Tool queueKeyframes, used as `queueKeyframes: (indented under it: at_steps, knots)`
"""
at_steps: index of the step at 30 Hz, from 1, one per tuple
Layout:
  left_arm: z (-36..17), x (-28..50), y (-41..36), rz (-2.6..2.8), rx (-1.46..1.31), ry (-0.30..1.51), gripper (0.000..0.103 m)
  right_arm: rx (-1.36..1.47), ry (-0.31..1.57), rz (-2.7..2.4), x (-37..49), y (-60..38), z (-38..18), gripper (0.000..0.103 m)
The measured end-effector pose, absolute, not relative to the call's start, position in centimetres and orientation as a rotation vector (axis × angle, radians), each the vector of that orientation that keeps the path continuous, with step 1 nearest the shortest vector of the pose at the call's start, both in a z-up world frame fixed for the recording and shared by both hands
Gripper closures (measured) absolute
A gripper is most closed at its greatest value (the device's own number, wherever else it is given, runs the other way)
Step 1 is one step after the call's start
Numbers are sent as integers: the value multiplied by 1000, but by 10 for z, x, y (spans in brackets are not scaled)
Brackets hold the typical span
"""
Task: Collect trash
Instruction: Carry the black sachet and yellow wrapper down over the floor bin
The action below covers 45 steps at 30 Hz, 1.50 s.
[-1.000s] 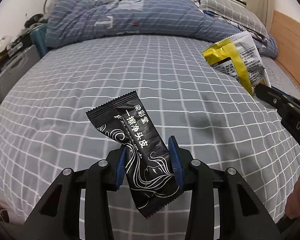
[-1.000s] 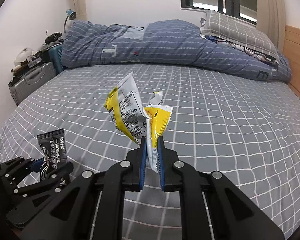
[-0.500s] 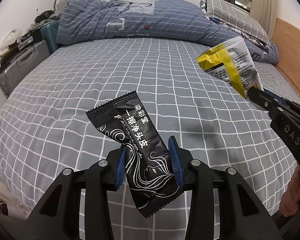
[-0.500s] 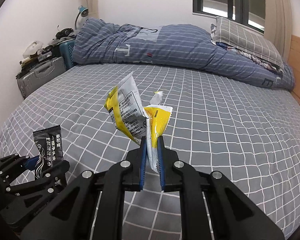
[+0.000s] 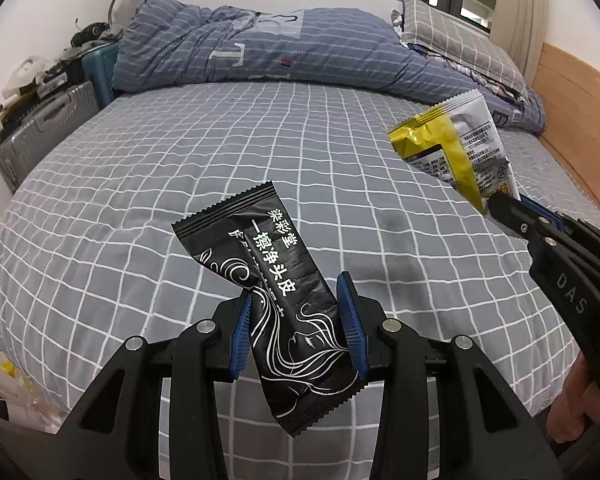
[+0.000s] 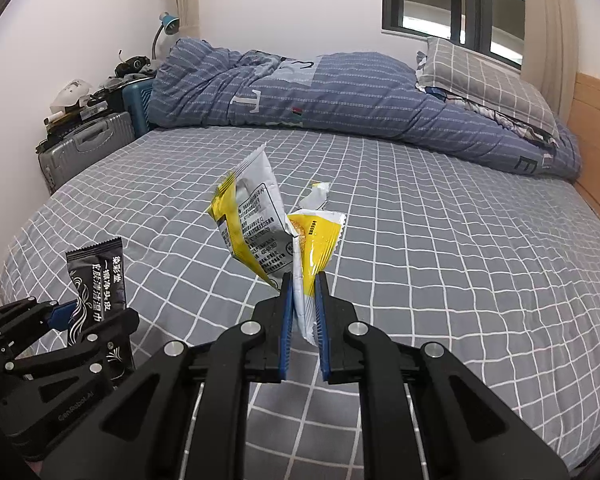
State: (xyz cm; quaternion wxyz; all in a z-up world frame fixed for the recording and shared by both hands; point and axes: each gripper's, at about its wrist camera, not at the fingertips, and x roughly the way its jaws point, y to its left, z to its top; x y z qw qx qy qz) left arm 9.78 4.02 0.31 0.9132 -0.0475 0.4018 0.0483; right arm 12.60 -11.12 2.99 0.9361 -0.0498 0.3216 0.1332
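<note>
Grey checked bed sheet (image 5: 148, 184) spreads wide under both my tools. Up in the air over it, my right gripper (image 6: 303, 312) is squeezed nearly closed on the yellow and silver snack wrappers (image 6: 260, 224), pinching their bottom corners. My left gripper (image 5: 296, 328) is partly closed around the black wet-wipe packet (image 5: 276, 276), holding it by its lower half. I think these are light, thin and slippery, so a firm pinch near an edge works best.
</note>
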Motion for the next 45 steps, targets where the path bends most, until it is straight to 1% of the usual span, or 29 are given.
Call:
queueKeyframes:
  at_steps: [10,23,45]
  knots:
    - [6,84,30,77,-101,832,64,-90,650,266,104,-120,34,92]
    - [6,52,10,21,-110,837,64,-69,634,243,53,-143,41,92]
    - [-3,-33,-14,-41,-111,859,64,-32,700,226,-28,-161,27,92]
